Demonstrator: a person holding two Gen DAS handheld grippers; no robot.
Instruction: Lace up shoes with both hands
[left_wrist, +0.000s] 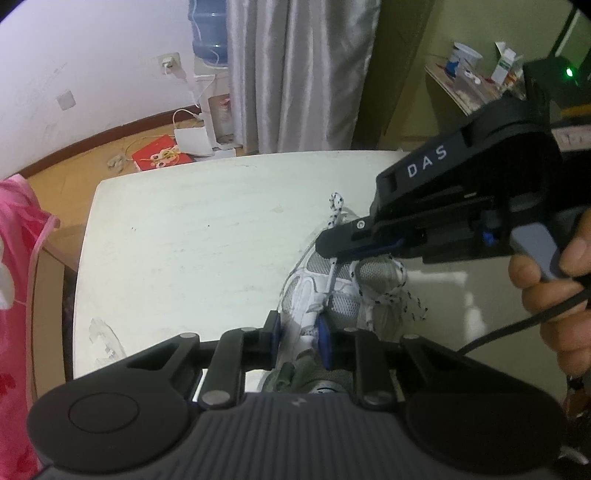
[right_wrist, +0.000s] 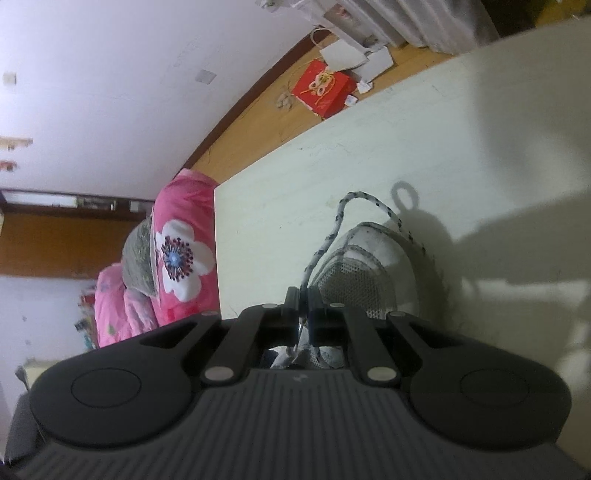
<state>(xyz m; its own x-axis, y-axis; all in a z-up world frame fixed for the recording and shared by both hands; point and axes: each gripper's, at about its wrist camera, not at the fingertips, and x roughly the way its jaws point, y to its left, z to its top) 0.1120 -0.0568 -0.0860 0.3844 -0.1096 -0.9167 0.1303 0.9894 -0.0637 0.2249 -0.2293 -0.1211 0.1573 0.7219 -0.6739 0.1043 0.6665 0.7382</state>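
A white and grey mesh sneaker (left_wrist: 341, 275) lies on the white table (left_wrist: 184, 240), toe pointing away from me. My left gripper (left_wrist: 298, 328) straddles the shoe's white eyelet flap, and the pads press on it. My right gripper (left_wrist: 325, 242) comes in from the right, held by a person's hand (left_wrist: 546, 291). It is shut on the speckled white lace (left_wrist: 335, 206), which sticks up above the tips and runs down to an eyelet. In the right wrist view the right gripper (right_wrist: 303, 301) pinches the lace (right_wrist: 334, 229), which loops over the shoe's toe (right_wrist: 364, 269).
The table's left edge (right_wrist: 218, 240) borders pink flowered bedding (right_wrist: 181, 254). A red box (left_wrist: 162, 153) and white boxes lie on the wooden floor beyond the table. A water dispenser (left_wrist: 210, 44) and a grey curtain (left_wrist: 295, 74) stand behind. A cluttered shelf (left_wrist: 472, 74) is at the far right.
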